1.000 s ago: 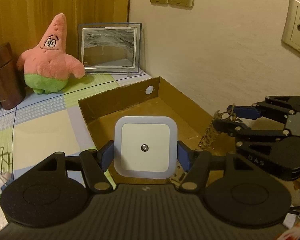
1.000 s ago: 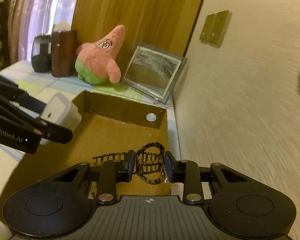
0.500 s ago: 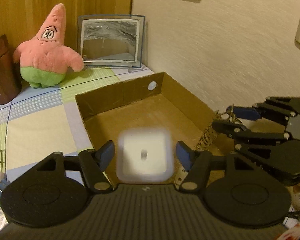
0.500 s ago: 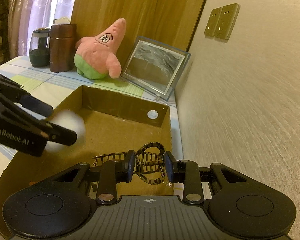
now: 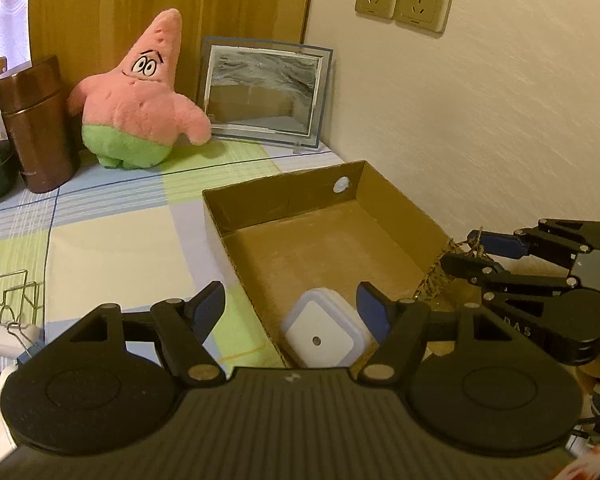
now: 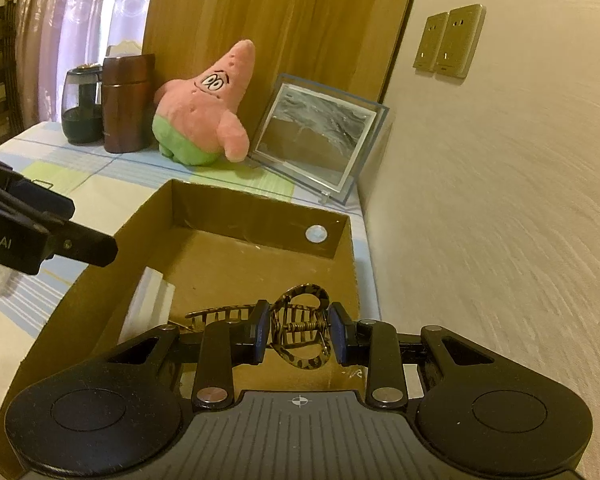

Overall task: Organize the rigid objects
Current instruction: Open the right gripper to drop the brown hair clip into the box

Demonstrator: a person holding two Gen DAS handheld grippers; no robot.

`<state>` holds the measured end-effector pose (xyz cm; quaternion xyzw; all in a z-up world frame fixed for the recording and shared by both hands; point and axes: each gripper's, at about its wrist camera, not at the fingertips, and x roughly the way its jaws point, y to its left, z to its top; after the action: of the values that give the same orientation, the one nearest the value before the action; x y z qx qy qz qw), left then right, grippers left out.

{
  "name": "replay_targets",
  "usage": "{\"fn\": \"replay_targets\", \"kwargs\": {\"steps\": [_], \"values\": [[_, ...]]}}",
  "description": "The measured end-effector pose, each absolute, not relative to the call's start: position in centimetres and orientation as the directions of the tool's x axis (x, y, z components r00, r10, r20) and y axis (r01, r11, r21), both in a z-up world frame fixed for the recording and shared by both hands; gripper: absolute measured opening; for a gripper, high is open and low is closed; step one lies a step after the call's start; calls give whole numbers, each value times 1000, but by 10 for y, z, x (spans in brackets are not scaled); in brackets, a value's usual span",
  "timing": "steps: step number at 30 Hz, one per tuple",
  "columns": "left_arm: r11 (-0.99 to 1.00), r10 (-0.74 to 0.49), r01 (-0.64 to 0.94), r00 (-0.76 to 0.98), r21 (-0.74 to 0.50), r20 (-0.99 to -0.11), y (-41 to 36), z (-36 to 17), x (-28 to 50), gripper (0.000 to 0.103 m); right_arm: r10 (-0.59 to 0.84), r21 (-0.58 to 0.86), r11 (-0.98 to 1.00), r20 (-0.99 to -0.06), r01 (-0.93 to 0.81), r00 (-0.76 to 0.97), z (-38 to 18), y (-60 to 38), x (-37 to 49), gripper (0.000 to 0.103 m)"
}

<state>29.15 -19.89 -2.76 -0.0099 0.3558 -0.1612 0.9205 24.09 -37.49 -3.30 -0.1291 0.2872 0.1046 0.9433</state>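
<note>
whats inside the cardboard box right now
A white night light lies in the box, at its near left wall. The rest of the visible floor is bare. The nearest part is hidden behind the tongs, and the hair clip covers some in the right view.

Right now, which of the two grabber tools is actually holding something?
The right gripper: it is shut on the leopard-print hair claw. The left gripper stands open, its white night light lying loose in the cardboard box.
</note>
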Motion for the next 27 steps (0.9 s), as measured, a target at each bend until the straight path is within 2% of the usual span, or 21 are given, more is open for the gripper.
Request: {"fn": "replay_targets", "kwargs": {"steps": [14, 16, 17, 18, 27], "values": [[946, -313, 289, 692, -148, -650, -195, -28, 287, 68, 133, -166, 948, -571, -273, 810, -36, -370, 248, 29], [946, -315, 288, 691, -152, -651, -194, -28, 286, 69, 156, -140, 948, -577, -285, 802, -35, -371, 249, 35], [946, -315, 287, 690, -153, -652, -193, -29, 286, 70, 160, -124, 952, -576, -280, 802, -34, -372, 250, 48], [946, -314, 286, 690, -153, -652, -192, -29, 285, 71, 163, -105, 958, -569, -268, 806, -33, -374, 248, 56], [948, -311, 274, 696, -161, -648, -180, -27, 265, 71, 141, -59, 976, -566, -211, 812, -24, -379, 223, 58]]}}
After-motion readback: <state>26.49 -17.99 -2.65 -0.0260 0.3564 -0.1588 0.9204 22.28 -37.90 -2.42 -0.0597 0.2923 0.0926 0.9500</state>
